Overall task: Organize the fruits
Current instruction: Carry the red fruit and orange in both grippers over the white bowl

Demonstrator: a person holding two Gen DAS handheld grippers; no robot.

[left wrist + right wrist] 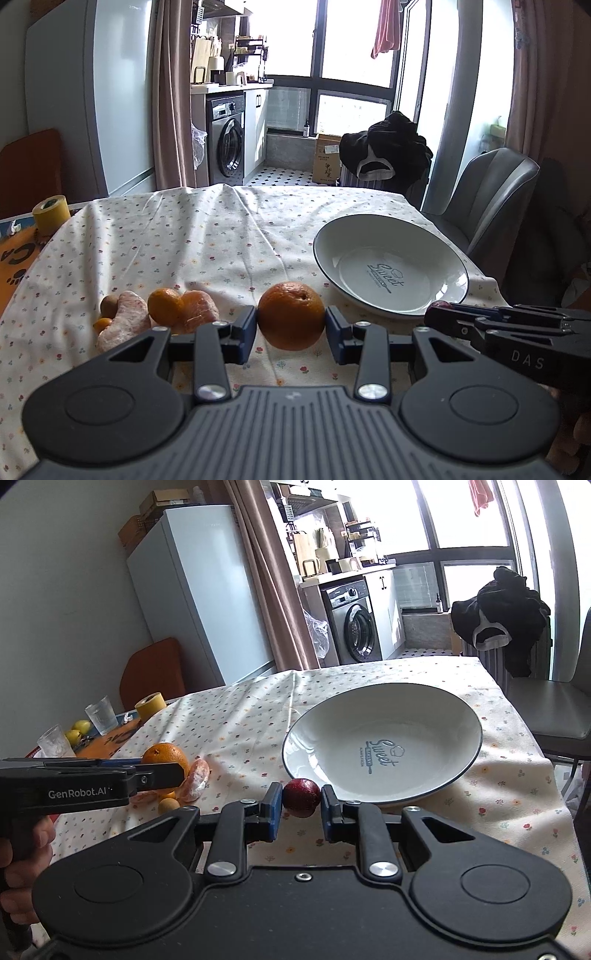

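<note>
My left tool [291,323] is clamped on the orange [291,315], blue pads on both its sides, held above the floral cloth [207,236]. My right tool [302,805] grips the dark red plum [301,797], just at the near rim of the white plate [436,709]. The plate holds nothing and sits on the right half of the bench, its rim close to the bench's right edge, with a grey chair [554,709] just past that. Open cloth behind the plate and across the middle. The remaining fruit pile [155,314] lies left of the orange: peeled segments, a small mandarin, a brownish round fruit. Tape roll [51,214] at the far left edge.

Writing: plate reads "Sweet"; left tool body "GenRobot.AI"; right tool body "DAS".
</note>
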